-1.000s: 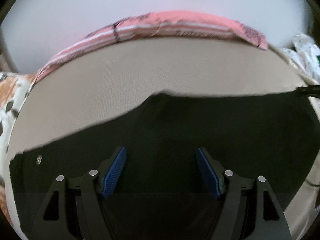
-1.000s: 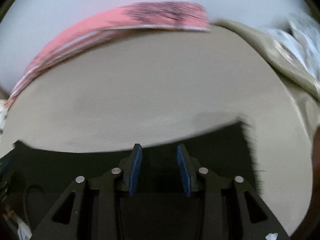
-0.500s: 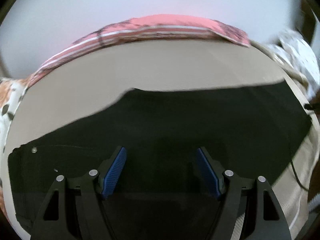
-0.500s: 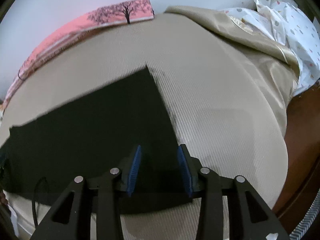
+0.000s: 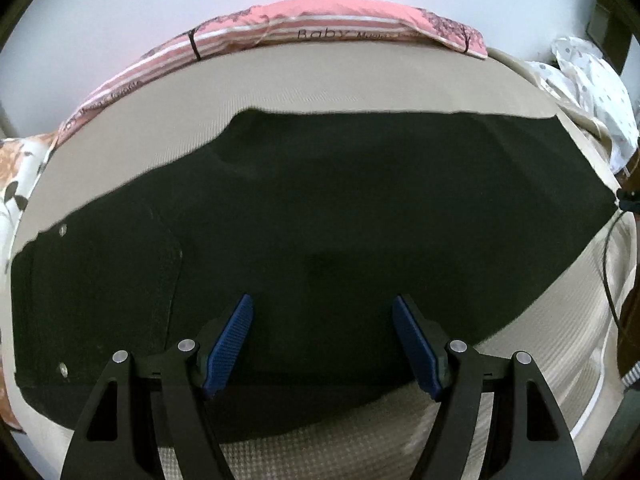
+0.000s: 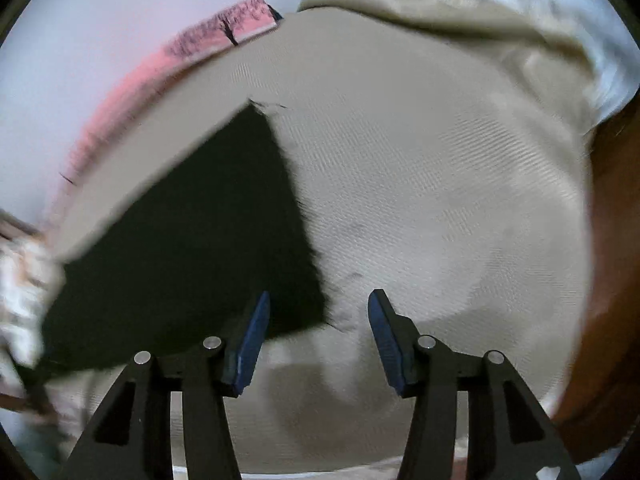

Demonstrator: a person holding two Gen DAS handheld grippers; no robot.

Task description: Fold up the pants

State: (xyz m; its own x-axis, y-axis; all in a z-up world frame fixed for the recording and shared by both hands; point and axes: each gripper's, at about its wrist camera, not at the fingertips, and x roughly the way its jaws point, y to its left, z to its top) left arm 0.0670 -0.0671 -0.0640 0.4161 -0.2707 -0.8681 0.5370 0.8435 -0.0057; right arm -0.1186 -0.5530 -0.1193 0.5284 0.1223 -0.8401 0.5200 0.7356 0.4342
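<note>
Left wrist view: your left claw (image 5: 322, 336) stands wide with nothing between its pads, hovering over the black pants (image 5: 320, 216). The pants lie flat across the beige bed (image 5: 320, 80), apparently already doubled leg on leg, the waist end with its rivets to the left and the leg end reaching right. I judge the step in hand to be the approach for the next fold, with no cloth gripped yet. Count in this view: one pair of pants, one pink striped pillow (image 5: 320, 16) along the far edge, one white dotted cloth (image 5: 592, 80) at the right and one floral cloth (image 5: 16, 168) at the left.

Right wrist view: your right claw (image 6: 318, 326) has just been opening and now stands moderately wide. The near corner of the pants' hem (image 6: 312, 312) lies below the gap, towards the left pad, but the pads do not press on it, and the picture is blurred by motion. Beyond lies one rumpled beige cover (image 6: 460, 12).

Your next move, in my judgement, calls for lowering both claws to the near edge, each closing on both layers of cloth, so the leg end can be carried evenly over towards the waist.
</note>
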